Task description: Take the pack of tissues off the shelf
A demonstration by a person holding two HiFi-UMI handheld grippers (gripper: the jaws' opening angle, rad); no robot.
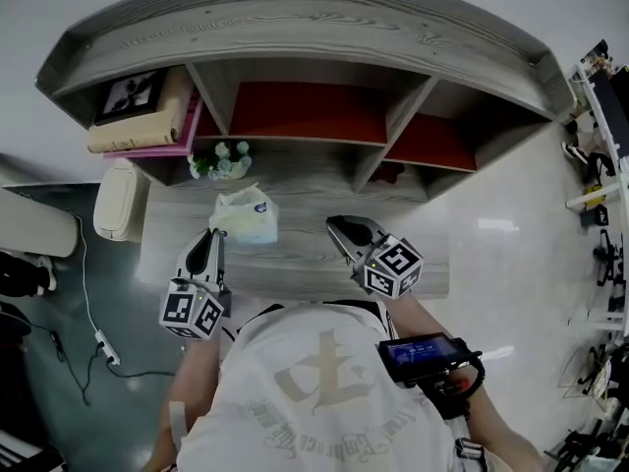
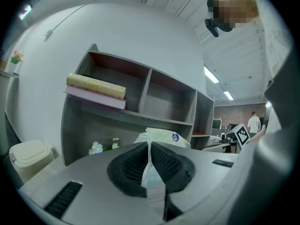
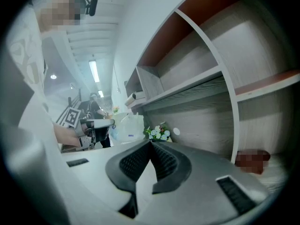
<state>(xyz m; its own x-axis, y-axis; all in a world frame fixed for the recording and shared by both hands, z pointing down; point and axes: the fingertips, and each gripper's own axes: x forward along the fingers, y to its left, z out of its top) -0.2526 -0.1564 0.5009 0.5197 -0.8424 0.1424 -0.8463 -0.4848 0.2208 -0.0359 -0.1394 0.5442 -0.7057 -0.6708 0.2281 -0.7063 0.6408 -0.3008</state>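
The pack of tissues point(image 1: 246, 216), white plastic with a blue mark, is out of the shelf point(image 1: 295, 28) and over the grey wooden desk top point(image 1: 314, 264) in front of it. My left gripper point(image 1: 209, 242) is at the pack's near left corner. In the left gripper view the jaws are shut on a thin white edge of the pack point(image 2: 161, 136), which rises just behind them. I cannot tell whether the pack rests on the desk. My right gripper point(image 1: 346, 230) hovers to the right of the pack, shut with nothing in it point(image 3: 151, 144). From there the pack point(image 3: 127, 128) shows at the left gripper's tip.
Books point(image 1: 142, 116) lie in the shelf's top left compartment, and small white flowers point(image 1: 221, 160) stand below them. A cream bin point(image 1: 120, 200) stands left of the desk, with a cable and power strip point(image 1: 98, 347) on the floor. The red-backed compartments point(image 1: 305, 111) hold nothing visible.
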